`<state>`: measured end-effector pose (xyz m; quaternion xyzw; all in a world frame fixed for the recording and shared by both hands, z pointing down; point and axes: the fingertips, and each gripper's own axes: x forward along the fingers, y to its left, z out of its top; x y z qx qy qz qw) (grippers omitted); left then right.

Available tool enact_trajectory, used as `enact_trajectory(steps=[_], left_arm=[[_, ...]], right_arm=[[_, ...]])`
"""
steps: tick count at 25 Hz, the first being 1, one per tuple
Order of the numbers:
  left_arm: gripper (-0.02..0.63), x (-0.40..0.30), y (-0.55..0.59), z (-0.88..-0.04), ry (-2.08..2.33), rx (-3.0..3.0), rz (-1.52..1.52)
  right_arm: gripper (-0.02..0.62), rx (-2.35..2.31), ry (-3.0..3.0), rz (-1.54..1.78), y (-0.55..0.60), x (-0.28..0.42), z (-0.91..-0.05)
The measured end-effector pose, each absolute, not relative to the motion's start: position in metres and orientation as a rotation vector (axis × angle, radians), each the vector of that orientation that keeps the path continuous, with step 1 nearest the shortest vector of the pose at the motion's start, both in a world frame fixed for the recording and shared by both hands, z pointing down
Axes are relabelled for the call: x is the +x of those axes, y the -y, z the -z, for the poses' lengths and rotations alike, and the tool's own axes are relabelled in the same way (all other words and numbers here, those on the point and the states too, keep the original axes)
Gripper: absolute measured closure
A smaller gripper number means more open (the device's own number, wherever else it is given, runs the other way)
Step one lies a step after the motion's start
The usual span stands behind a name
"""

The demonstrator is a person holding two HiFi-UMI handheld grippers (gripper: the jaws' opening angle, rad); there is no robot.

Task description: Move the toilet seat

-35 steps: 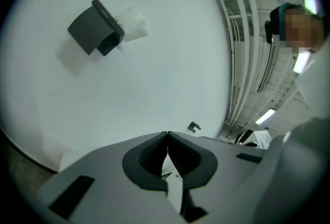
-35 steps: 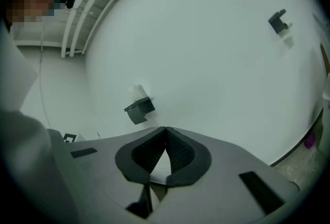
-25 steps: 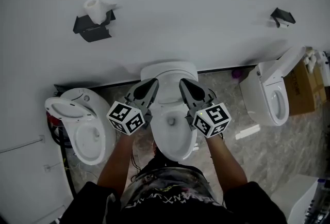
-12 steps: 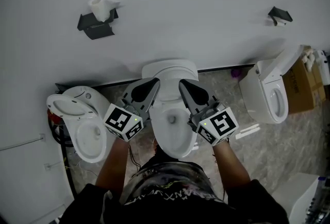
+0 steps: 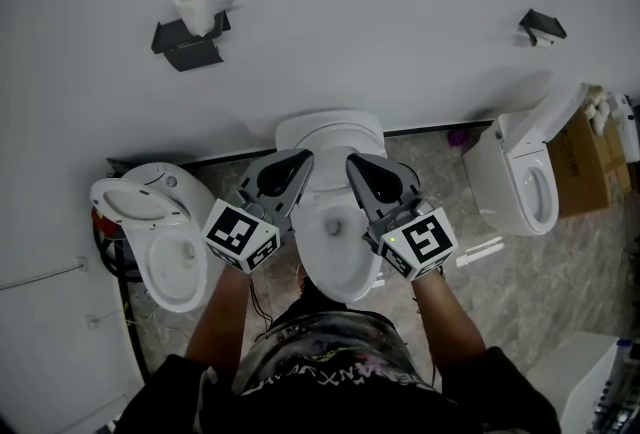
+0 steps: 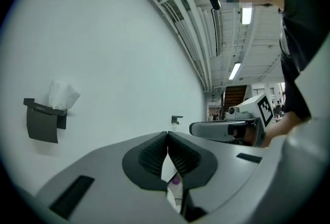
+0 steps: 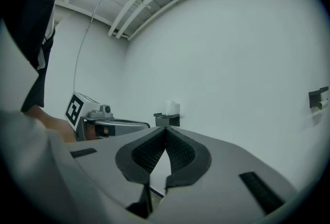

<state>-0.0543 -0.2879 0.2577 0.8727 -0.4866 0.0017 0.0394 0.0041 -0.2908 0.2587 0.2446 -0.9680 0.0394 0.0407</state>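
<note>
Hovering over the middle toilet (image 5: 330, 134) at the centre of the head view, the left gripper (image 5: 301, 160) and the right gripper (image 5: 353, 163) sit one at each side of the bowl. Both have their fingers pressed together with nothing between them, the tips meeting in each gripper view. The toilet seat (image 5: 340, 294) rings that bowl, below and between the grippers; whether either touches it I cannot tell. A second toilet (image 5: 160, 222) stands at lower left, a third (image 5: 525, 177) at right, and a paper roll (image 5: 197, 10) hangs at upper left
</note>
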Motion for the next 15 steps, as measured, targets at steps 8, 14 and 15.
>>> enact_trajectory(steps=[8, 14, 15], left_arm=[[0.584, -0.0543, 0.2873, -0.2598, 1.486, 2.678, -0.012], [0.584, -0.0583, 0.2871, -0.2615, 1.476, 2.667, 0.001], [0.584, -0.0584, 0.2873, -0.2613, 1.476, 2.668, 0.0]], right_arm=[[0.592, 0.782, 2.976, -0.091, 0.2939, 0.0027, -0.2557], [0.595, 0.818, 2.991, -0.014, 0.2964, -0.0019, -0.2504], [0.595, 0.813, 2.983, -0.015, 0.2963, -0.0018, -0.2521]])
